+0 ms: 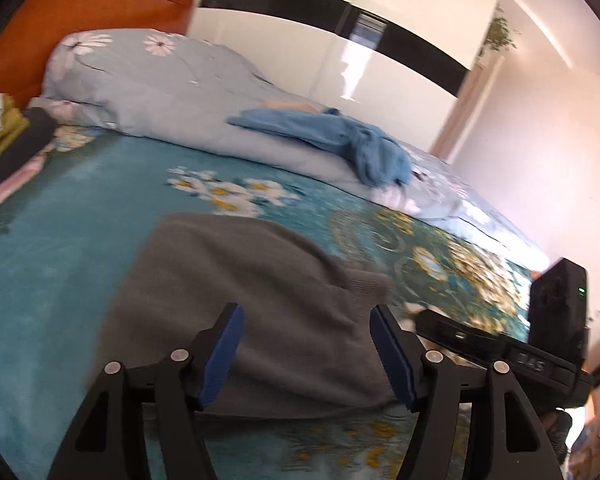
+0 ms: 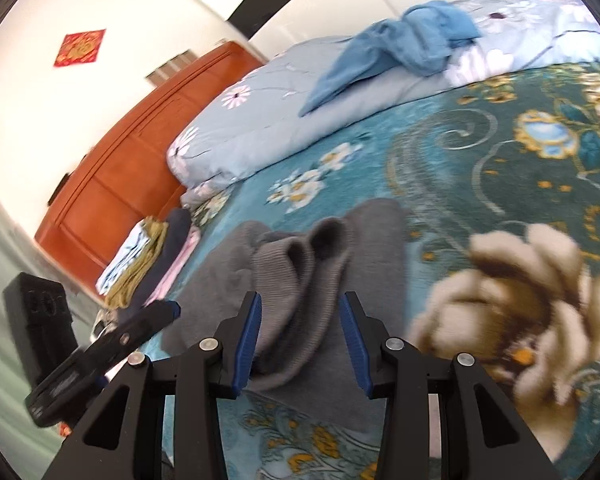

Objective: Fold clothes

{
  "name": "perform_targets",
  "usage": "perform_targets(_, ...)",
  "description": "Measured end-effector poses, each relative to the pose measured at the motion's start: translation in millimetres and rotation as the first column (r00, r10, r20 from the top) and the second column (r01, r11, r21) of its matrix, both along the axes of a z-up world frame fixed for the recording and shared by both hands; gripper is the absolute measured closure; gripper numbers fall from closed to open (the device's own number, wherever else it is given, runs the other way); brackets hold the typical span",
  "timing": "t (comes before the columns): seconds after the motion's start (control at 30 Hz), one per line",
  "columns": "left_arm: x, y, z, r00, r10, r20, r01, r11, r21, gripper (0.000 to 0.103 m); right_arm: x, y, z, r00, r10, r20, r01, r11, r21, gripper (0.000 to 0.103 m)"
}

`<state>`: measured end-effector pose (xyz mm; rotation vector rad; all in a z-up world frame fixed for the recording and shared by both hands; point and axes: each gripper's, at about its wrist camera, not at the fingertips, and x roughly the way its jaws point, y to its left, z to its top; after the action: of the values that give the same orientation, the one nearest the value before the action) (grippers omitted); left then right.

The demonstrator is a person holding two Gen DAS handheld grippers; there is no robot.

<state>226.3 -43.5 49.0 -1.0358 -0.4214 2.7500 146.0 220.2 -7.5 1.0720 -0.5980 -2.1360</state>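
A grey knit garment (image 1: 236, 276) lies folded on the teal floral bedspread (image 1: 52, 240). My left gripper (image 1: 306, 320) is open just above its near edge, with nothing between the pads. In the right wrist view the same grey garment (image 2: 296, 268) shows two ribbed cuffs lying on top. My right gripper (image 2: 300, 316) is open over the cuffs and holds nothing. Each gripper shows at the edge of the other's view: the right one (image 1: 500, 344), the left one (image 2: 112, 344).
A blue garment (image 1: 332, 136) lies crumpled on a pale floral duvet (image 1: 160, 80) at the back. A stack of folded clothes (image 2: 148, 264) sits by the orange headboard (image 2: 132, 168). A white wardrobe (image 1: 340, 40) stands behind the bed.
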Motion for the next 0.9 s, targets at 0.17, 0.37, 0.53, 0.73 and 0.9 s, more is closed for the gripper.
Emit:
perform_targets(0.17, -5.3, -63.6, -27.2, 0.974, 0.195, 0.115, -0.199, 0.979, 0.031, 0.032, -3.0, -10.2, -13.7, 0.996, -0.048, 0.077, 0.044, 0.997, 0.058, 0.059)
perform_targets(0.37, -7.1, -65.3, -63.1, 0.963, 0.171, 0.21, -0.191, 0.979, 0.077, 0.031, 1.8, -7.8, -20.8, 0.992, -0.015, 0.126, 0.014, 1.0, 0.012, 0.055)
perform_targets(0.53, -4.1, -58.9, -61.2, 0.973, 0.12, 0.198, -0.134, 0.989, 0.063, 0.031, -11.2, -27.9, -29.2, 0.988, 0.036, 0.153, -0.03, 0.999, -0.038, 0.051)
perform_targets(0.73, 5.4, -70.2, -62.1, 0.973, 0.107, 0.203, -0.135, 0.983, 0.125, 0.031, -16.1, -30.9, -27.8, 0.987, 0.01, 0.161, 0.004, 0.996, -0.084, 0.063)
perform_targets(0.9, 12.4, -80.6, -53.0, 0.979, 0.109, 0.174, -0.141, 0.973, 0.184, 0.031, -15.2, -31.0, -11.0, 0.991, 0.013, 0.13, 0.001, 0.994, -0.112, 0.086)
